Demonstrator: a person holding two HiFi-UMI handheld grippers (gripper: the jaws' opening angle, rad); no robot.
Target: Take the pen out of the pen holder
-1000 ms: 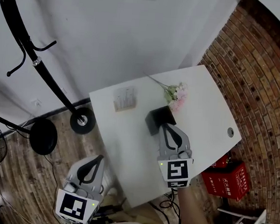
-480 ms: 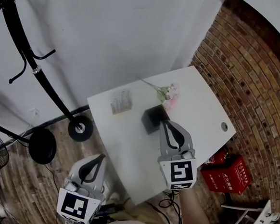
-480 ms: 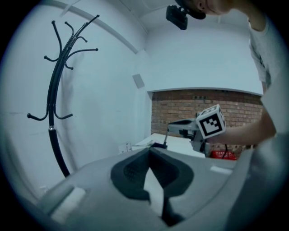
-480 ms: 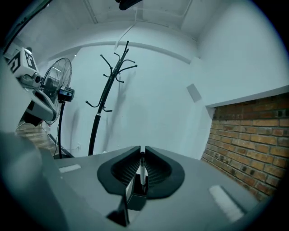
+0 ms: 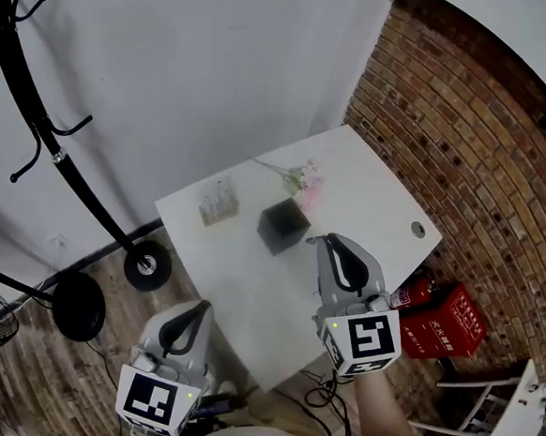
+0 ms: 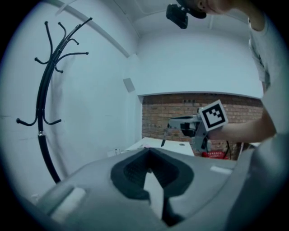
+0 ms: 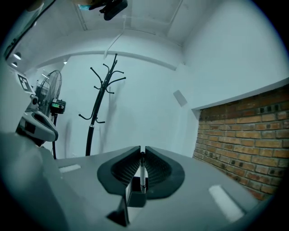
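Item: pen [image 7: 142, 173], held between the closed jaws of the right gripper [image 7: 142, 151]. The grip seems to sit near the pen's upper end, and the left gripper view shows the rest hanging free below the jaw tips. Location: over the white table [image 5: 248, 295], just right of the black pen holder [image 5: 283, 225] and, as I read it, clear of its mouth. Left gripper [image 6: 148, 151]: tips together, nothing between them, held low off the table's near corner, well apart from the work. Hazards, my judgement: the barrel is thin and caught at one end only, so a quick swing could make it pivot or slide out of the pads. A dropped pen could roll off the near right edge toward the red box [image 5: 449, 316] on the floor. A low sideways carry could clip the holder's rim and tip it, or brush the flowers [image 5: 306, 179] behind it. Setting down tip first could lever the pen out of the jaws.
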